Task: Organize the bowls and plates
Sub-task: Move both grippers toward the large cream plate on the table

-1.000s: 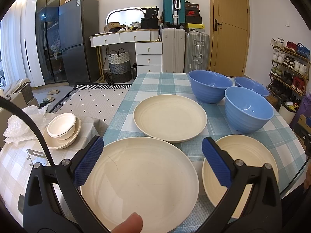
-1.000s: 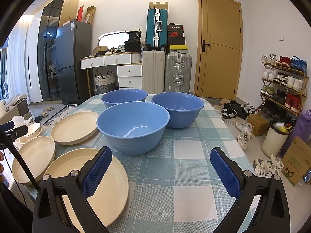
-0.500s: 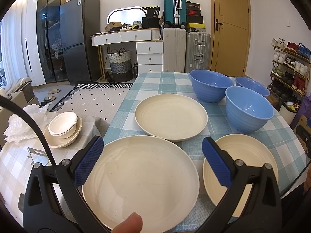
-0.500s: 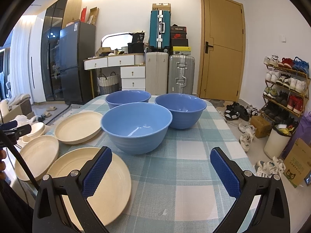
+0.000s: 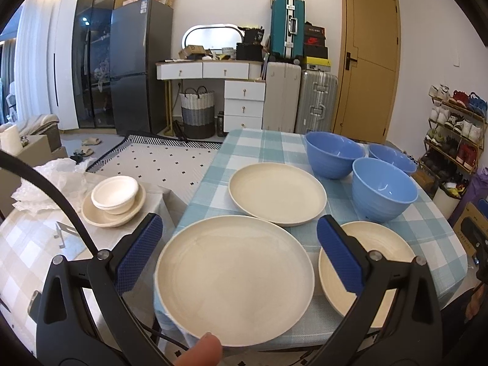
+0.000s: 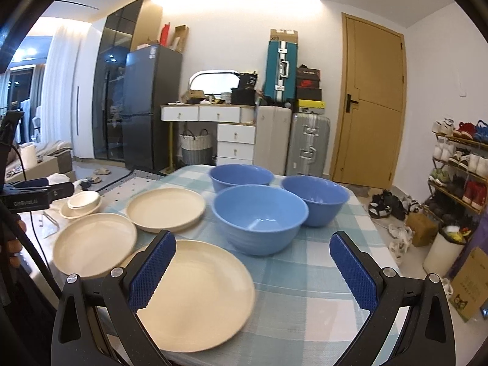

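Three cream plates lie on the checked table (image 5: pixel 265 149): a near-left plate (image 5: pixel 234 277) overhanging the front edge, a far plate (image 5: pixel 277 196) and a near-right plate (image 5: pixel 378 262). Three blue bowls stand behind them: nearest (image 5: pixel 382 193), far left (image 5: pixel 334 152), far right (image 5: pixel 392 158). My left gripper (image 5: pixel 241 256) is open and empty, its jaws either side of the near-left plate, above it. My right gripper (image 6: pixel 254 270) is open and empty, over the near-right plate (image 6: pixel 198 292), in front of the nearest bowl (image 6: pixel 259 216).
A low side table at the left carries a cream plate with small white bowls (image 5: pixel 114 199) and crumpled plastic (image 5: pixel 48 183). A shoe rack (image 5: pixel 454 128) stands right. Suitcases, drawers and a fridge stand at the back wall. A fingertip (image 5: pixel 201 350) shows at the bottom.
Both grippers have pulled back and risen a little, so the table looks smaller. The right gripper's view has swung, bringing more of the plates into sight. Nothing was grasped.
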Demonstrator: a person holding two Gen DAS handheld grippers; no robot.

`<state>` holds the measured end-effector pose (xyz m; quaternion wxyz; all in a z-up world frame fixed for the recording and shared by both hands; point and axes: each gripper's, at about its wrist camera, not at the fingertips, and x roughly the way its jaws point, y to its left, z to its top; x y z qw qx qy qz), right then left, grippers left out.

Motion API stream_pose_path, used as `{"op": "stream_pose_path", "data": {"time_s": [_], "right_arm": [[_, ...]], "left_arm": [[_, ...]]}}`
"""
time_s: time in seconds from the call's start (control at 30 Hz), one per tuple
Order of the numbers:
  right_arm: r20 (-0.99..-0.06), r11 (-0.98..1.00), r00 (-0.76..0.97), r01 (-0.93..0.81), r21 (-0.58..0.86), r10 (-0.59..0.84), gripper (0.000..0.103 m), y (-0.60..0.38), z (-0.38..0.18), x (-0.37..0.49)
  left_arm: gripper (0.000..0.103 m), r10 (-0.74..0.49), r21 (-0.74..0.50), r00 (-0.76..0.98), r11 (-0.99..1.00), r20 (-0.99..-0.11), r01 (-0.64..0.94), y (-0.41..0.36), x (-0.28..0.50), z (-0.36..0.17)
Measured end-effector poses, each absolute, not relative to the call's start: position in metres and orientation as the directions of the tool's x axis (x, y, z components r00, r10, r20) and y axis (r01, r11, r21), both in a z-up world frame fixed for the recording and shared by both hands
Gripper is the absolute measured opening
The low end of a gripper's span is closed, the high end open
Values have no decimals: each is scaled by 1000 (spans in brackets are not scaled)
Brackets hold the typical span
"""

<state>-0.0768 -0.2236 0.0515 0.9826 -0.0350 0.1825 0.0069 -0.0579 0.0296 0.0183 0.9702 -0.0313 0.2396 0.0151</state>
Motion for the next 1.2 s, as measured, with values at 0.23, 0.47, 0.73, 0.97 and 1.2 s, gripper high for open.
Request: {"op": "stream_pose_path", "data": {"time_s": [0.23,0.47,0.73,0.97,1.2], "right_arm": [[-356,996,933,-74,-47,53,103,-200,70,-84],[-345,989,935,-115,-97,75,103,-169,83,-81],[-391,980,915,-160,-121,101,103,-143,89,-43],[-445,975,881,-210,-71,158,103,-134,94,-1],[-526,954,822,-294,-62,219,103,-106,83,44]], "left_arm": [[101,25,-68,904,996,-427,-59,48,-80,42],[101,89,-53,903,991,-420,-122,80,-95,58],[101,115,-49,880,987,-461,-155,140,-85,73],[101,101,-38,851,989,-516,-141,170,-46,77],[101,29,-86,838,992,-544,-90,172,-2,77]]}}
